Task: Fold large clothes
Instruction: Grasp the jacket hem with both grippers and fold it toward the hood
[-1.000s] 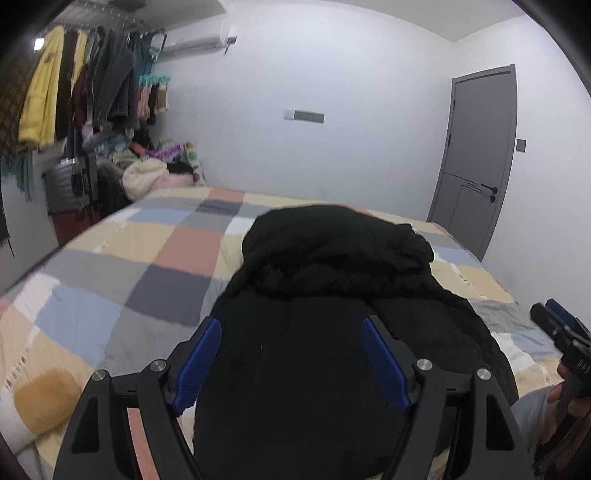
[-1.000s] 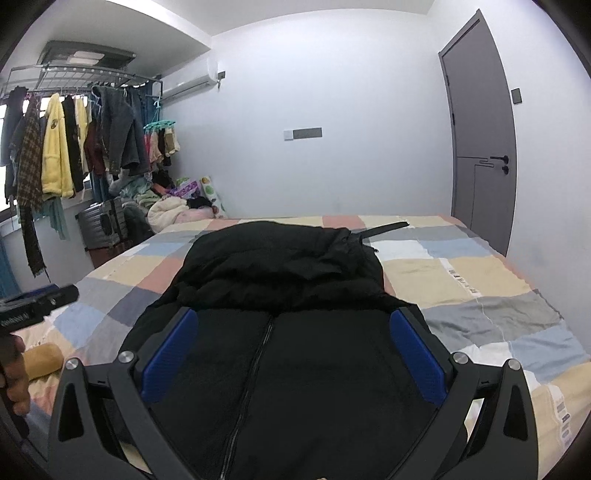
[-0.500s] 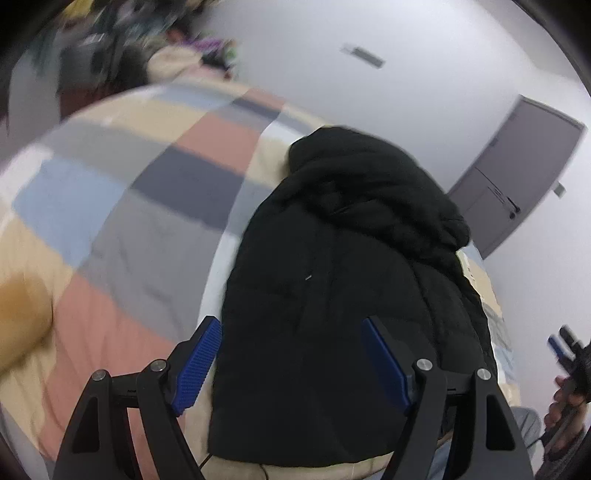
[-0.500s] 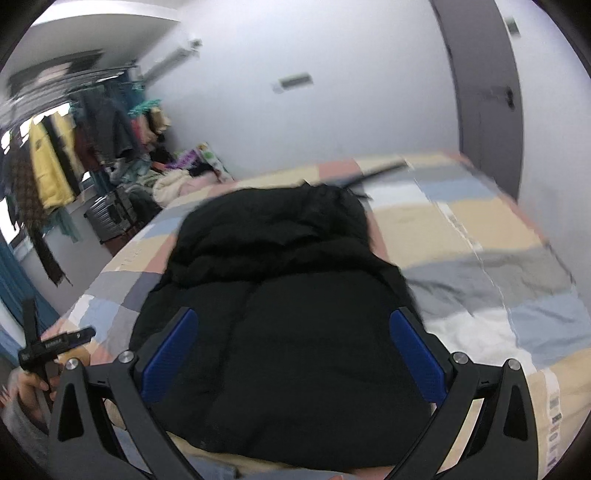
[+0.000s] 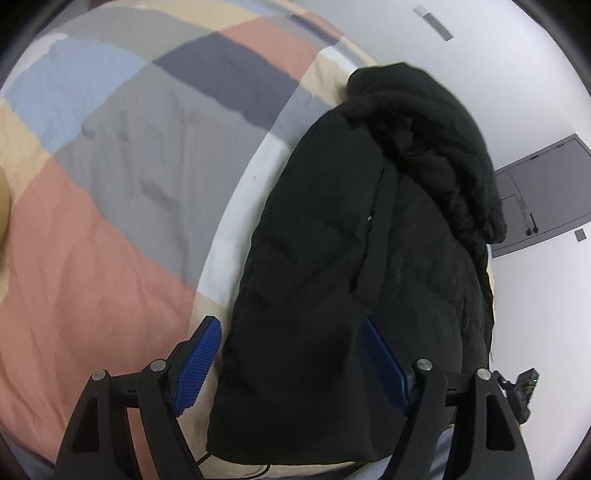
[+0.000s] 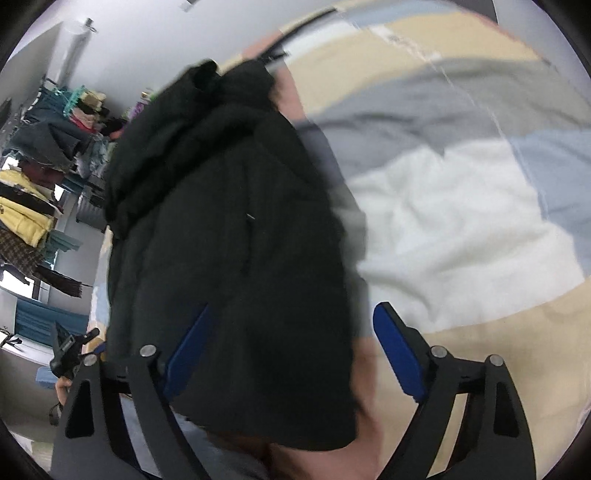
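While the black hooded puffer jacket (image 5: 351, 266) lies lengthwise on the patchwork bed (image 5: 110, 221), both grippers, left (image 5: 291, 363) and right (image 6: 291, 354), hover wide-jawed over its hem corners; next comes pinching them.

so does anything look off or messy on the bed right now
Nothing is damaged or spilled. The black coat lies lengthwise on the patchwork quilt, its hood bunched up at the far end. A thin dark strap trails off beyond the hood. Both the left claw and the right claw are open above the hem.
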`<state>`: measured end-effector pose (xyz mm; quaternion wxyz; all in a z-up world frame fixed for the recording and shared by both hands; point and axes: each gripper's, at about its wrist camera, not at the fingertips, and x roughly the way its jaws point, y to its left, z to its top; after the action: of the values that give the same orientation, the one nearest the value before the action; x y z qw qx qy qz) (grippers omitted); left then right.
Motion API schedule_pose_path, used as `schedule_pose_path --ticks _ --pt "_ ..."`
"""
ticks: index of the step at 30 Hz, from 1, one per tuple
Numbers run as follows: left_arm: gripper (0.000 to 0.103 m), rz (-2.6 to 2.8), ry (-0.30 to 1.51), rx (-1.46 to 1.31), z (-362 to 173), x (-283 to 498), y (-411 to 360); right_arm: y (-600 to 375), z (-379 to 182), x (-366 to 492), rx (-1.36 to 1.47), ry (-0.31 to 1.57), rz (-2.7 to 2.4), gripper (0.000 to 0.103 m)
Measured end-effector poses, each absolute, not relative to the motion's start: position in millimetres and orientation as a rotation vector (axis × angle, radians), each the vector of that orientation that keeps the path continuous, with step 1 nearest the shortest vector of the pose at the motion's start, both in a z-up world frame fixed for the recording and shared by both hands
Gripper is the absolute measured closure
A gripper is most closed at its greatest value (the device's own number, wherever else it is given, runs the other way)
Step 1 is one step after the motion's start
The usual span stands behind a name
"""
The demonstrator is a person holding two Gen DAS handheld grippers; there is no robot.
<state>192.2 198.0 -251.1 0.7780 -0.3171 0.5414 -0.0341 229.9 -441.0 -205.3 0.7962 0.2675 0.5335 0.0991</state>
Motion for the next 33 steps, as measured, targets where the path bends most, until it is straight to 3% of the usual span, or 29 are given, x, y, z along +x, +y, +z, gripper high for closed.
schedule_pose_path --ticks 7,19,27,29,32,33 --pt "0.025 -0.091 1.240 -0.769 -276.2 200.6 197.3 -423.6 -234.8 244.1 0.649 1.240 0.395 0.026" --pt "0.021 -0.256 1.237 -0.909 -286.2 205.9 189.6 -403.5 -197.5 238.4 0.615 1.133 0.642 0.029" --pt "0.022 -0.241 1.264 -0.907 -293.8 206.8 185.7 -413.4 -239.3 246.9 0.634 1.286 0.529 0.033" --pt "0.026 -0.306 1.240 -0.942 -291.8 207.7 184.6 -411.6 -237.7 248.0 0.635 1.281 0.536 0.034" --pt "0.026 -0.441 1.184 -0.974 -282.5 208.4 177.4 -400.4 -218.7 251.0 0.587 1.249 0.576 0.050" --pt "0.027 -0.474 1.168 -0.971 -278.8 208.0 175.3 -397.1 -213.0 252.3 0.572 1.244 0.575 0.063"
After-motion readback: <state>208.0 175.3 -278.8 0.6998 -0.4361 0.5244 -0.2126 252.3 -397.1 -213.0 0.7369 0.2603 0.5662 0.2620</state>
